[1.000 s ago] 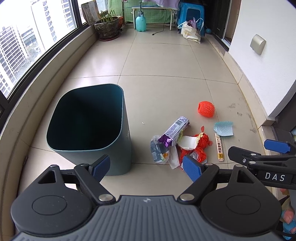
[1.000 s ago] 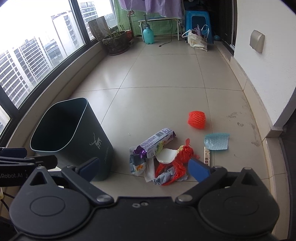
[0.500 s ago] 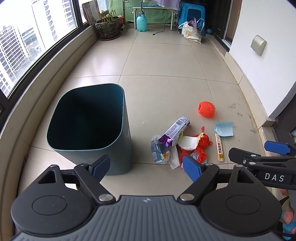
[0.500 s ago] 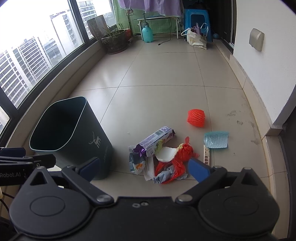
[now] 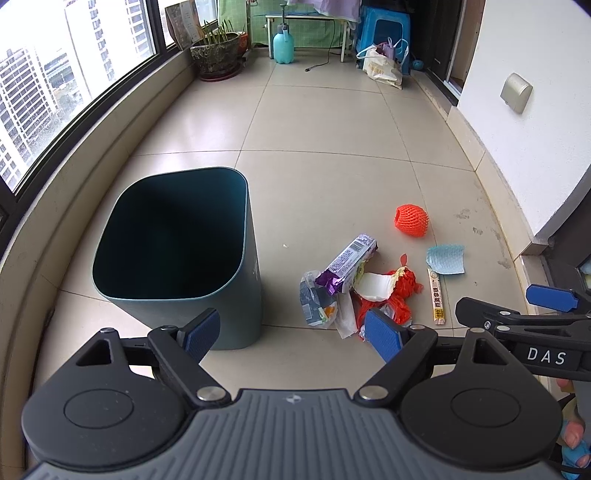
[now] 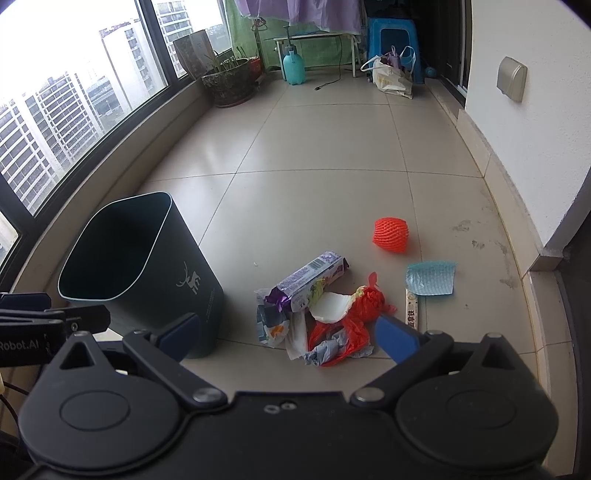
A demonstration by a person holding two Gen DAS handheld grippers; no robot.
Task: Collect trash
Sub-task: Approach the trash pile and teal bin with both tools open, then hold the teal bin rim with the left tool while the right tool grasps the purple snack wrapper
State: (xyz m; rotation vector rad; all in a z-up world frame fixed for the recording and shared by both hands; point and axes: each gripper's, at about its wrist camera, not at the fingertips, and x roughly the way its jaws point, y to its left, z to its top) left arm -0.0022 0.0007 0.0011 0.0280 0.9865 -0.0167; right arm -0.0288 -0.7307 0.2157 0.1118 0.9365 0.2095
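Note:
A dark teal bin (image 5: 173, 254) (image 6: 147, 273) stands open on the tiled floor at the left. To its right lies a heap of trash: a purple wrapper (image 5: 351, 264) (image 6: 314, 277), a white cup piece (image 5: 373, 286), red plastic (image 6: 365, 306) and a clear bag (image 5: 314, 304). An orange foam net (image 5: 412, 221) (image 6: 390, 234), a blue foam sheet (image 5: 445, 258) (image 6: 430, 277) and a chopstick sleeve (image 5: 437, 295) lie farther right. My left gripper (image 5: 291, 332) and right gripper (image 6: 291, 332) both hang open above the floor, short of the heap, holding nothing.
A curved window ledge (image 5: 55, 206) runs along the left and a white wall (image 5: 535, 140) along the right. A potted plant (image 5: 218, 55), a teal spray bottle (image 5: 282, 44), a blue stool (image 5: 384, 33) and a shopping bag (image 5: 382, 68) stand at the far end.
Both views have shifted only slightly; the right gripper's view has edged a little closer to the trash heap. Both grippers stay open.

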